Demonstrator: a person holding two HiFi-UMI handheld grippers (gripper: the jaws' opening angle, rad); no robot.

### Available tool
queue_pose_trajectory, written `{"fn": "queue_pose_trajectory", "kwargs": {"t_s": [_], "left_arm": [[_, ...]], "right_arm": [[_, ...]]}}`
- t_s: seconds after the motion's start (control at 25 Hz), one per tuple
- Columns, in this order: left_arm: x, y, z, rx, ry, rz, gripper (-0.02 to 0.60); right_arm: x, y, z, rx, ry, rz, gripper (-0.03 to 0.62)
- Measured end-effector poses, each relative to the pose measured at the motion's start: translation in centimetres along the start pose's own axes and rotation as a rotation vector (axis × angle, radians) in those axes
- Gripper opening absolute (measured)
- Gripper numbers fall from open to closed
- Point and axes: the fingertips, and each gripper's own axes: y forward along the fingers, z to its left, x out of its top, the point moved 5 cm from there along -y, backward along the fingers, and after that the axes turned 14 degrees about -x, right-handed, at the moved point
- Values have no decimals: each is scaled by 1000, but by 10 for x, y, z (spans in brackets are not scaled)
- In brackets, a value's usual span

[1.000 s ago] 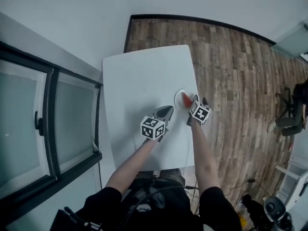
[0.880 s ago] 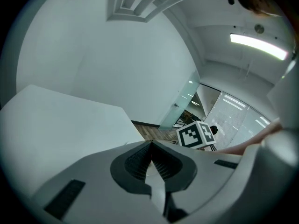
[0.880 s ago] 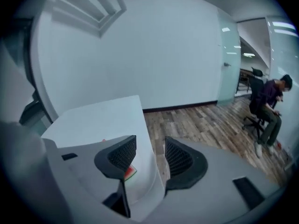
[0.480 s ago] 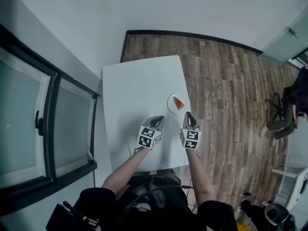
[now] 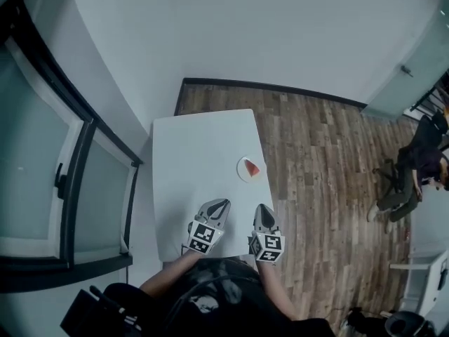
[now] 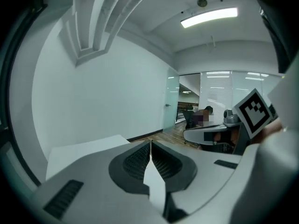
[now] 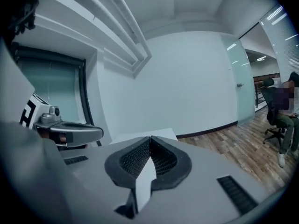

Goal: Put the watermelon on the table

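Left gripper: jaws together, nothing between them. Right gripper, at its 3 o'clock: jaws likewise together, empty. In the head view both show at the near edge of the table. Watermelon wedge lies on a plate, 12 o'clock from the right gripper, by the table's 3 o'clock edge, apart from both grippers.

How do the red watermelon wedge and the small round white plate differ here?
The red watermelon wedge is triangular and red; the small round white plate is circular and pale. The wedge is smaller and lies on the plate's right part, while the plate sits directly on the white table. Both rest near the table's right edge.
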Motion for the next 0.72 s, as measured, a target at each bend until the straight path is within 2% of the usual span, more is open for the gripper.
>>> {"fn": "queue_pose_trajectory", "kwargs": {"t_s": [0.08,0.16,0.36,0.52,0.72], "left_arm": [[2,-12,-7,0,8,-1,5],[8,-22,-8,7,9,-38,5],[28,-47,-7,47,-51,-122,5],[42,-63,-12,69,-16,-174,4],[31,-66,-21,43,23,-141,5]], "right_arm": [[10,-13,6,27,-25,-32,11],[25,-25,6,41,-44,-77,11],[51,-64,4,29,5,-195,11],[59,-80,5,19,-19,-262,11],[60,-88,6,13,-2,-285,11]]}}
